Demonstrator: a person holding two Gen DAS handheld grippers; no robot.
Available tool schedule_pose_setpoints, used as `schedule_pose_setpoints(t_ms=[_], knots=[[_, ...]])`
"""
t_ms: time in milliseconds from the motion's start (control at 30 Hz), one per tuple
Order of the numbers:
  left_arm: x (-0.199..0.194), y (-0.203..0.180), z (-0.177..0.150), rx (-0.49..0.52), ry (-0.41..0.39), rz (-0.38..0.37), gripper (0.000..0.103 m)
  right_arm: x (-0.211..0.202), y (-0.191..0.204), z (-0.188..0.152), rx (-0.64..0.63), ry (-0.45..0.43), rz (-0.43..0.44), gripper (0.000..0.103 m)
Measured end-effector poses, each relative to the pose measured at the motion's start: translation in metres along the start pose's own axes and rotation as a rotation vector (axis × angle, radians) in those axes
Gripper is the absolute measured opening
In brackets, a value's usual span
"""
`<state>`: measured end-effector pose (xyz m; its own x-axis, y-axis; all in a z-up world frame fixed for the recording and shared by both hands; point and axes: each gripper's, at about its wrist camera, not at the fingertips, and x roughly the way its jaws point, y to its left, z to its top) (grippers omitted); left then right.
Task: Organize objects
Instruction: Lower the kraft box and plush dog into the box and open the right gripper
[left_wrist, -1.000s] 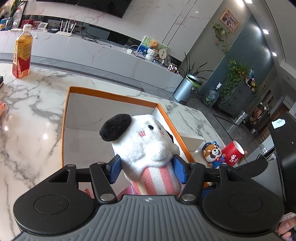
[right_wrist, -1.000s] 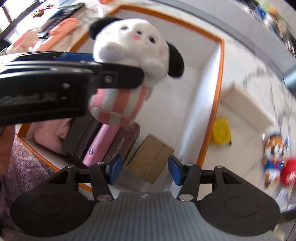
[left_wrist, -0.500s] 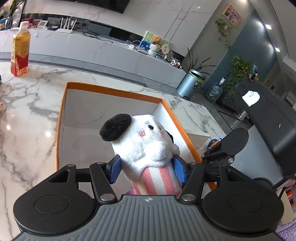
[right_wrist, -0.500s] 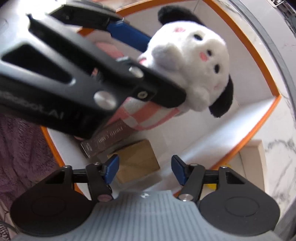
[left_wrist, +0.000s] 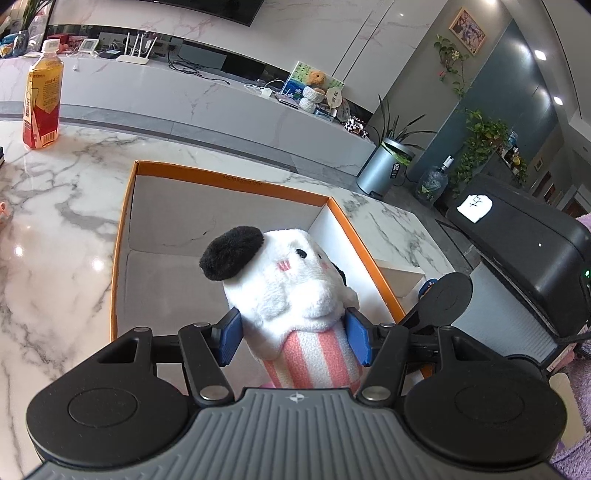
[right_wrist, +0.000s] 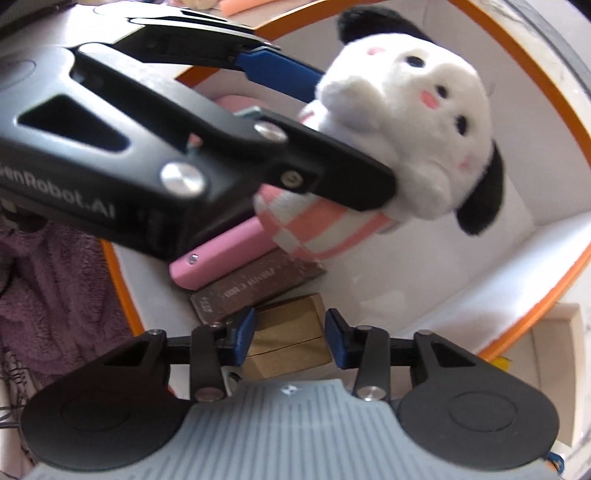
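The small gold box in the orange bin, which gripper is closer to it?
Right. The right gripper is closing around the gold box; the left gripper holds the plush toy above the bin.

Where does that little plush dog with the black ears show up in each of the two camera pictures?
Left wrist view: plush dog at lower centre, between the left gripper's blue fingers.
Right wrist view: plush dog at upper right, held over the box.
Shared landmark: the orange-rimmed box.

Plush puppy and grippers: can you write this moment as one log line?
left gripper: shut on plush puppy above orange box | right gripper: closing around gold box
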<state>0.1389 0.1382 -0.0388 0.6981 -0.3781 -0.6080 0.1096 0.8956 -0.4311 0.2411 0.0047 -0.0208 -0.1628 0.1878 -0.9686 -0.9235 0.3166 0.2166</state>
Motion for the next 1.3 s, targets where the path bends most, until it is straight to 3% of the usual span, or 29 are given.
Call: schedule_pose_setpoints(t_ms=[133,300,433,600,700,767,900,967,1033,1133,1300], knots=[[0.001,-0.001,-0.001,0.009,0.0,0.0,0.068,0.002,0.01,-0.002,-0.078,-0.024,0.025,0.036],[0.0,0.0,0.0,0.0,-0.007,-0.007,0.068,0.0,0.009,-0.002,-0.062,-0.028,0.005,0.036],[-0.006,0.002,0.006,-0.024,-0.019,-0.004,0.068,-0.015,0.01,-0.007,-0.021,-0.08,-0.092,0.045],[-0.01,-0.002,0.017,-0.046,-0.013,-0.005,0.068,-0.043,0.008,-0.023,0.12,-0.227,-0.224,0.045],[-0.002,-0.012,0.019,-0.037,0.034,0.004,0.068,-0.064,0.012,-0.038,0.183,-0.323,-0.294,0.045],[0.007,-0.022,0.019,-0.013,0.06,0.018,0.068,-0.083,-0.004,-0.047,0.235,-0.375,-0.372,0.046],[0.028,-0.036,0.017,-0.013,0.122,0.026,0.068,-0.097,0.001,-0.066,0.406,-0.426,-0.553,0.047],[0.042,-0.041,0.015,-0.017,0.144,0.06,0.068,-0.103,0.001,-0.08,0.472,-0.461,-0.565,0.047],[0.057,-0.045,0.012,-0.011,0.182,0.105,0.068,-0.106,-0.021,-0.102,0.537,-0.493,-0.534,0.047],[0.069,-0.054,0.005,0.026,0.223,0.168,0.068,-0.087,-0.014,-0.125,0.625,-0.52,-0.483,0.047],[0.08,-0.065,-0.002,0.099,0.299,0.219,0.068,-0.078,-0.014,-0.144,0.659,-0.565,-0.475,0.047]])
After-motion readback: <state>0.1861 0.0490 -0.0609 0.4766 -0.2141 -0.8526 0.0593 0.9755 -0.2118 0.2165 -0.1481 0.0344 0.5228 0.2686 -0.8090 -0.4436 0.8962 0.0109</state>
